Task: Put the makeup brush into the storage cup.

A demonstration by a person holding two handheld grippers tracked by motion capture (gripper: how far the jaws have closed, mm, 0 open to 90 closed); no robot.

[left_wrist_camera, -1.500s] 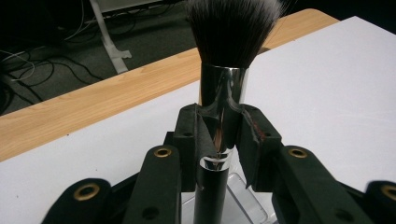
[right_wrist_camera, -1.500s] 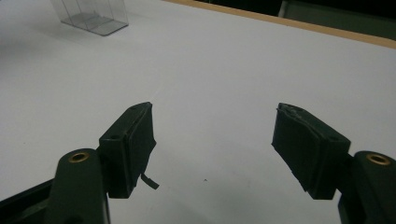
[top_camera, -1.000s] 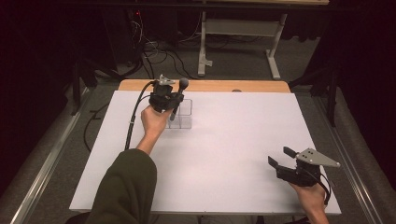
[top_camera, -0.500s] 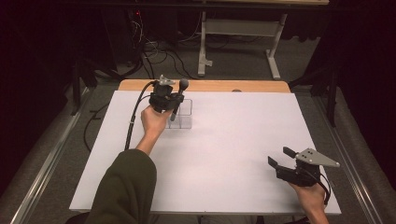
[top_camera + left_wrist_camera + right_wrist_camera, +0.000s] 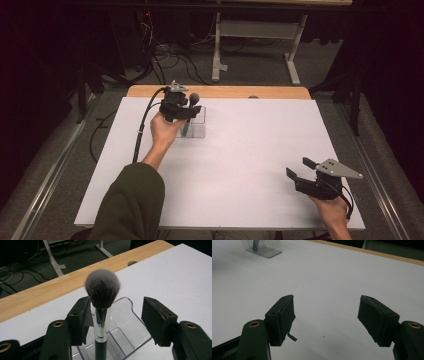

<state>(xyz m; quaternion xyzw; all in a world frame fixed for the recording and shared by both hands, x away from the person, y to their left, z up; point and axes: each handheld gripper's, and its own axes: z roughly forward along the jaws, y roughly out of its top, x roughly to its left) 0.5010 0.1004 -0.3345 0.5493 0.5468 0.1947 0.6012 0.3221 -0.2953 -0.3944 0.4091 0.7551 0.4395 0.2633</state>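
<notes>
Bristles of a makeup brush (image 5: 102, 288) are standing up between the spread jaws of the left gripper (image 5: 122, 315), and that is the relation the coming move is turning on: the brush is sitting upright in a clear acrylic holder (image 5: 125, 332), its long axis near vertical, handle down in a compartment, silver ferrule just beside the pad on the left of the left gripper view and well apart from the other. The jaws have just been opening, and with the brush still between them neither pad is plainly pressing on it, so it is looking released into the holder. To my judgement the hand is needing to draw back or lift straight away without tipping the brush, since the near pad is lying so close to the ferrule. In the high view the left gripper (image 5: 179, 106) is hovering over the holder (image 5: 197, 127) at the far left of the white table (image 5: 250, 165), near the wooden strip (image 5: 225, 92) along its far edge. The right gripper (image 5: 306, 176) is resting at the near right corner, well apart from the holder, its jaws gaping wide on nothing, as the right gripper view (image 5: 325, 317) is showing. Nothing else is lying on the table to hinder a withdrawal.
</notes>
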